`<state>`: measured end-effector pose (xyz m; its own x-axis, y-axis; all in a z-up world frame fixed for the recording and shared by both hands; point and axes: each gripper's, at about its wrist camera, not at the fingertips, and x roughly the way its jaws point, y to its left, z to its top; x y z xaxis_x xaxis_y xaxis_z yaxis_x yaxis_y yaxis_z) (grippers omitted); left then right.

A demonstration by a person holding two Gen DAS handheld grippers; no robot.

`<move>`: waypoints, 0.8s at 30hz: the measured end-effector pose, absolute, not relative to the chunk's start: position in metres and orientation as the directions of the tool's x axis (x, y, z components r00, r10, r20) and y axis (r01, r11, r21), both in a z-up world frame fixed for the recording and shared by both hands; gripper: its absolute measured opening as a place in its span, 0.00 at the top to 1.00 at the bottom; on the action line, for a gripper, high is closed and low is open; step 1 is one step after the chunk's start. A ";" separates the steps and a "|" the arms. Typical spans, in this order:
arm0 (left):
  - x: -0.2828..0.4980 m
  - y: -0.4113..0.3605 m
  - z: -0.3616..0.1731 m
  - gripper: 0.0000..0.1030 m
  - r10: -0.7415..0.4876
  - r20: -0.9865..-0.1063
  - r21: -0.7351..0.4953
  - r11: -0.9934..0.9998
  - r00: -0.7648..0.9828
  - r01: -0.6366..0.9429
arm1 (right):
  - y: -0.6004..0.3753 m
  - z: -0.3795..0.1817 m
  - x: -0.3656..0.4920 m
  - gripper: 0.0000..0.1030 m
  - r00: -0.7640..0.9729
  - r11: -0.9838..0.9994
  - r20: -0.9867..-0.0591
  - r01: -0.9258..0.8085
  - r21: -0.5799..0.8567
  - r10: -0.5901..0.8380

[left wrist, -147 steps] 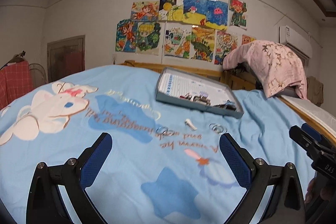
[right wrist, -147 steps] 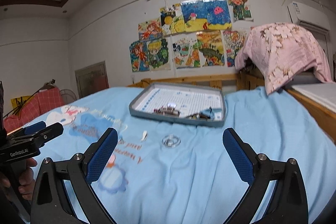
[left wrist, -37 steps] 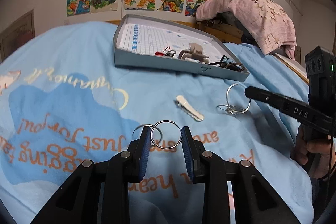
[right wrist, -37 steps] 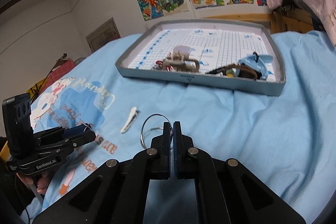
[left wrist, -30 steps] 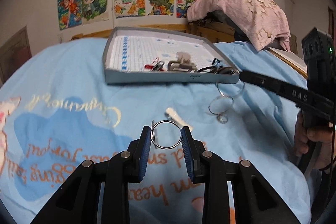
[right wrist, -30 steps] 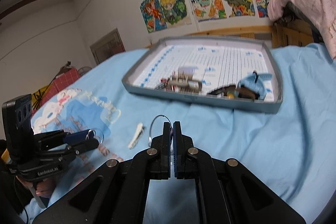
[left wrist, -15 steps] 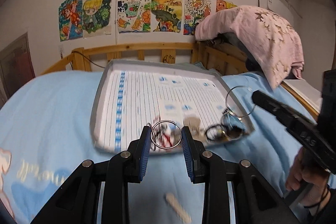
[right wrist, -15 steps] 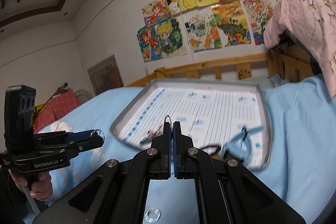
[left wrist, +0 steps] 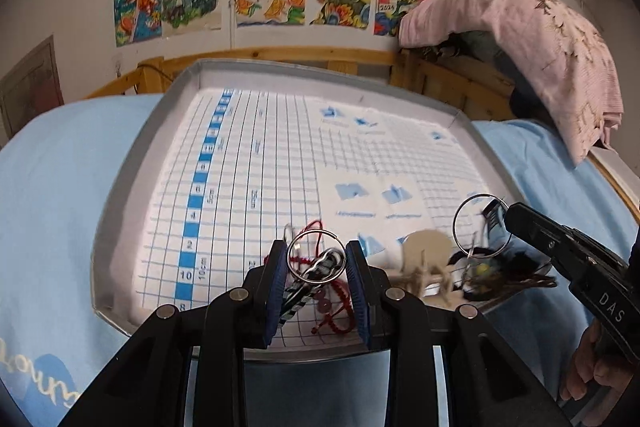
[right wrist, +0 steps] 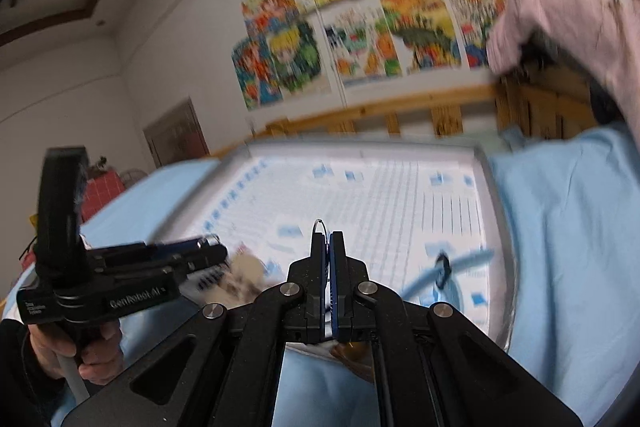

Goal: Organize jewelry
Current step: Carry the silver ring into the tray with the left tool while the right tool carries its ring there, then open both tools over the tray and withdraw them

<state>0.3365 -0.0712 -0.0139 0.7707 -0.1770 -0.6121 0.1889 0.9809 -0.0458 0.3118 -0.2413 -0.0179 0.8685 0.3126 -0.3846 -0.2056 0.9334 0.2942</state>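
Observation:
My left gripper [left wrist: 317, 259] is shut on a silver hoop earring [left wrist: 316, 255] and holds it over the near edge of the grey tray [left wrist: 120, 187]. My right gripper [right wrist: 328, 247] is shut on a second silver hoop earring [right wrist: 319, 225]; that hoop also shows in the left wrist view [left wrist: 478, 225], over the tray's right front part. In the tray lie a red cord bracelet [left wrist: 336, 311], a black-and-white hair clip [left wrist: 298, 297], a beige piece [left wrist: 426, 255] and dark items [left wrist: 504, 273]. The right wrist view is blurred.
The tray lies on a light blue bedspread [left wrist: 52, 187]. A wooden headboard [left wrist: 320, 57] stands behind it, under drawings on the wall. A pink cloth [left wrist: 532, 43] hangs at the right. The left gripper also shows in the right wrist view [right wrist: 120, 275].
Both grippers shut on hoops lying on the bedspread, lifted them and carried them forward. They now hold them over the tray, closer than half a second ago.

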 end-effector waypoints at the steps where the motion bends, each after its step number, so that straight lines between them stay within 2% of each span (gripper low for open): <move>1: 0.337 -0.071 -0.015 0.73 -0.175 -0.613 -0.046 0.982 0.770 0.185 | -0.241 -0.021 0.314 0.98 0.862 0.933 -0.397 -0.203 0.298 0.315; 5: 0.336 -0.069 -0.014 0.73 -0.182 -0.613 -0.056 0.981 0.769 0.187 | -0.241 -0.027 0.317 0.98 0.852 0.934 -0.422 -0.187 0.305 0.309; 7: 0.333 -0.069 -0.011 0.65 -0.169 -0.603 -0.041 0.983 0.780 0.182 | -0.241 -0.027 0.317 0.98 0.853 0.937 -0.429 -0.175 0.302 0.298; 9: 0.330 -0.069 -0.009 0.34 -0.143 -0.588 -0.019 0.986 0.796 0.163 | -0.241 -0.027 0.317 0.97 0.851 0.942 -0.442 -0.158 0.297 0.283; 10: 0.327 -0.067 -0.007 0.29 -0.137 -0.572 -0.014 0.987 0.809 0.158 | -0.241 -0.027 0.317 0.97 0.851 0.943 -0.447 -0.152 0.295 0.276; 16: 0.318 -0.061 0.003 0.25 -0.112 -0.553 -0.013 0.992 0.825 0.126 | -0.244 -0.022 0.312 0.97 0.853 0.950 -0.455 -0.136 0.281 0.257; 20: 0.308 -0.055 0.013 0.13 -0.100 -0.536 -0.038 0.995 0.839 0.094 | -0.248 -0.015 0.305 0.95 0.859 0.954 -0.452 -0.123 0.273 0.240; 22: 0.297 -0.052 0.020 0.04 -0.099 -0.515 -0.059 0.995 0.851 0.080 | -0.251 -0.010 0.298 0.85 0.867 0.954 -0.440 -0.115 0.276 0.232; 24: 0.284 -0.049 0.028 0.03 -0.096 -0.490 -0.077 0.995 0.867 0.067 | -0.254 -0.005 0.288 0.59 0.879 0.952 -0.417 -0.114 0.284 0.230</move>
<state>0.2835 -0.0486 0.0278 0.8665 -0.0958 -0.4898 0.0668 0.9948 -0.0766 0.2878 -0.2541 -0.0045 0.8795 0.2302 -0.4165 -0.1145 0.9518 0.2845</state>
